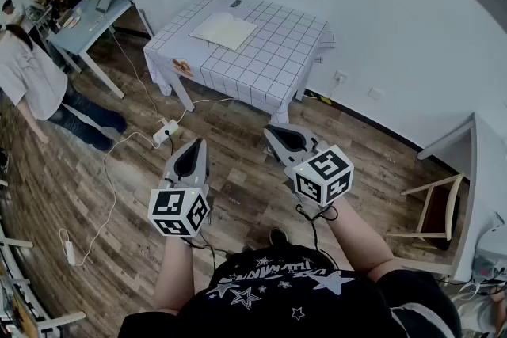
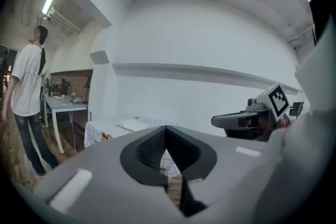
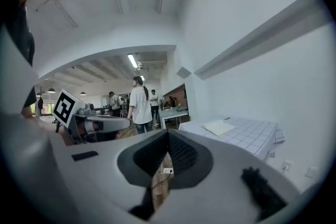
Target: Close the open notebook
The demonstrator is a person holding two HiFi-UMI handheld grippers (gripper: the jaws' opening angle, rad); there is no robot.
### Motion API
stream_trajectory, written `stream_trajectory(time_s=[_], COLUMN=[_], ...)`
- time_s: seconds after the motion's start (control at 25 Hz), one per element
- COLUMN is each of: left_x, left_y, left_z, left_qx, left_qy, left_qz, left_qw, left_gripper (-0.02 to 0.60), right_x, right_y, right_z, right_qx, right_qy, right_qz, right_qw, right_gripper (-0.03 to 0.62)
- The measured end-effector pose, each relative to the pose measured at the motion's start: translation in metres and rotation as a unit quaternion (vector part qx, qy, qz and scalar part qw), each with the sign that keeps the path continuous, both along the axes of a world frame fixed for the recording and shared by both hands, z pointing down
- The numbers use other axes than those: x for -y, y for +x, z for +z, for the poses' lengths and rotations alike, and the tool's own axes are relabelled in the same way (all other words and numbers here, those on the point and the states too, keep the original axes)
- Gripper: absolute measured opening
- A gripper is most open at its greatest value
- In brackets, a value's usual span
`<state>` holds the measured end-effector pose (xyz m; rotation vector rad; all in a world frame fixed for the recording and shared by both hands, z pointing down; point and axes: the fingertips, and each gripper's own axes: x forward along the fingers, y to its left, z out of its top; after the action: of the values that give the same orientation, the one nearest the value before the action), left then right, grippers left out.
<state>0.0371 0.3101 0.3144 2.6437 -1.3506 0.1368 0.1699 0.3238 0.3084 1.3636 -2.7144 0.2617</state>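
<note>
Head view first: we're holding the left tool and the right tool out in front of us, side by side, over the wood floor. Both point roughly level toward the far end of the room. Left gripper view shows the left tool's jaws with their tips together and nothing pinched between them, just a sliver of floor showing through the slit lower down. Right gripper view is the same deal: right tool closed up, empty.

Neither tool is anywhere close to the notebook. It lies open, pages up, on the tabletop with the white grid cloth, well ahead of us against the white wall. It sits toward the left half of that cloth, with a small dark thing near the back edge that's too tiny for us to make out.

On the floor between us and the tabletop there's a white power strip with cords trailing off. Off to the left a person in a white shirt and jeans stands beside a second table. A wooden chair sits far right.
</note>
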Motion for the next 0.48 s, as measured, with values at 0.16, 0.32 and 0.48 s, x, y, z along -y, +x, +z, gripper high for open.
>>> stream_trajectory(time_s=[0.16,0.32,0.48], left_x=[-0.010,-0.023,-0.034], left_y=[0.002,0.004,0.005], left_z=[0.005,0.009,0.008], left_qx=[-0.010,0.000,-0.002], left_qy=[-0.009,-0.012,-0.006], left_qz=[0.004,0.007,0.013], left_qw=[0.9999,0.9999,0.9999], left_gripper=[0.008,0.006,0.007], right_x=[-0.016,-0.024,-0.034], right_y=[0.001,0.002,0.001], right_z=[0.001,0.001,0.007], right_qx=[-0.005,-0.003,-0.004], right_qy=[-0.005,-0.004,-0.008], right_qz=[0.002,0.014,0.021], right_qw=[1.000,1.000,1.000], right_gripper=[0.014,0.014,0.014])
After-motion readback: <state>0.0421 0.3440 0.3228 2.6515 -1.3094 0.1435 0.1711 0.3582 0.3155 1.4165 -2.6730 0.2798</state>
